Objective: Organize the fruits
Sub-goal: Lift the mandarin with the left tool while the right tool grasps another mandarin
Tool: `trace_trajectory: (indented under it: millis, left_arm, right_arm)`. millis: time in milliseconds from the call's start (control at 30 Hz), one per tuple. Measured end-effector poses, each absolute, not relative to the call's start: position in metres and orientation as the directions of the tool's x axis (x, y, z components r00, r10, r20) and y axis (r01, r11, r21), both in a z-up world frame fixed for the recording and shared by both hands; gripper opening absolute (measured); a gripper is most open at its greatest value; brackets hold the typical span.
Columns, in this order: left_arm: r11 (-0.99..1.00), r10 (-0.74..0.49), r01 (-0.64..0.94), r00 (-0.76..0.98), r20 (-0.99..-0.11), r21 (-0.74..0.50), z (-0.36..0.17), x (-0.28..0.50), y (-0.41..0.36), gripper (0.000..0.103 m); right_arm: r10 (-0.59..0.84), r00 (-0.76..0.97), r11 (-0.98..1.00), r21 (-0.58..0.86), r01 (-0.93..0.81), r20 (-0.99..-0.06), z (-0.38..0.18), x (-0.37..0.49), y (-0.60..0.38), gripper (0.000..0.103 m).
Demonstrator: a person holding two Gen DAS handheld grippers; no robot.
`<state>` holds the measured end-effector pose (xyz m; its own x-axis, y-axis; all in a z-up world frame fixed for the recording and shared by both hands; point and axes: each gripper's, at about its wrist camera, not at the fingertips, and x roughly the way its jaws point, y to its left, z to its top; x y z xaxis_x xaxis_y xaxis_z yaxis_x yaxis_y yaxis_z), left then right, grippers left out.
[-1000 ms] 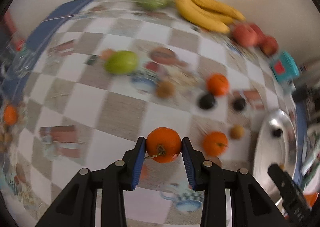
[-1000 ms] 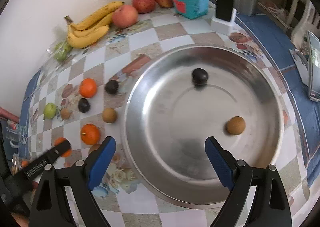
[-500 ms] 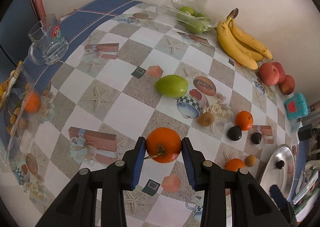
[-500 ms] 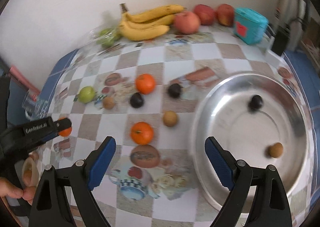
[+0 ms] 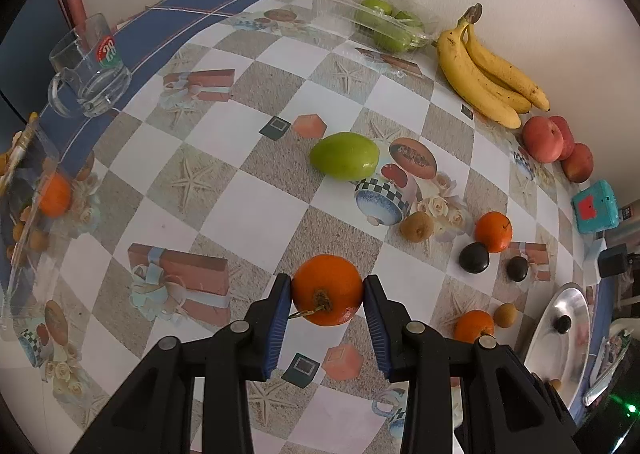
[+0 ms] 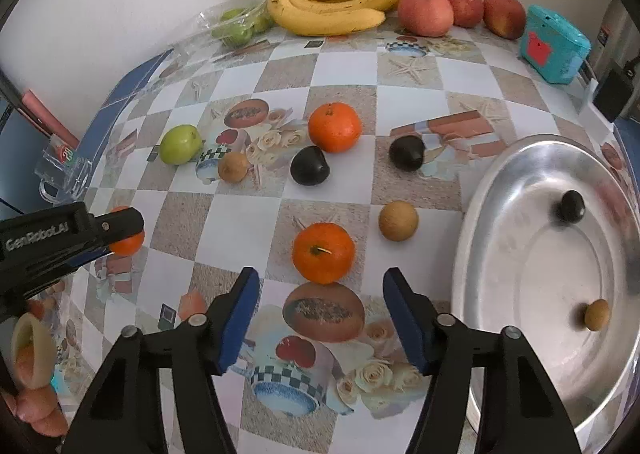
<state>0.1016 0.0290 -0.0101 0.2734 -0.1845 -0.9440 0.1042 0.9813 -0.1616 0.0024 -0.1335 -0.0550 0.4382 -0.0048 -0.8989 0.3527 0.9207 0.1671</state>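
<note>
Oranges: three, two on the table (image 6: pixel 248 214) and one held.
Dark plums: three, one inside the metal bowl (image 6: pixel 516 174).
Brown fruits: three, one in the bowl.
Left gripper (image 5: pixel 326 306): level over the table, clamped on the held orange (image 5: pixel 327 289).
Right gripper (image 6: pixel 320 314): spread wide, empty, tilted down.
Nearest orange (image 6: pixel 323 252): on the table just ahead of the right fingers, untouched.

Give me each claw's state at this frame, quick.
Left claw: closed on an orange, stem facing the camera.
Right claw: open, holding nothing, just short of another orange on the table.
</note>
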Motion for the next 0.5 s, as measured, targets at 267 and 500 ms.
trace_trajectory:
  millis: [267, 500]
  left_arm:
    - [0.982, -0.182, 0.107, 0.27, -0.946, -0.159, -0.012, 0.102, 0.029, 0.039]
    - [0.983, -0.176, 0.107, 0.268, -0.947, -0.153, -0.014, 0.102, 0.029, 0.039]
  right_arm:
    - [-0.029, 0.412, 0.918, 0.139, 0.372, -0.911, -0.066, 0.013, -0.135, 0.052]
    - [-0.037, 0.408, 0.916, 0.132, 0.379, -0.912, -0.071, 0.02, -0.136, 0.046]
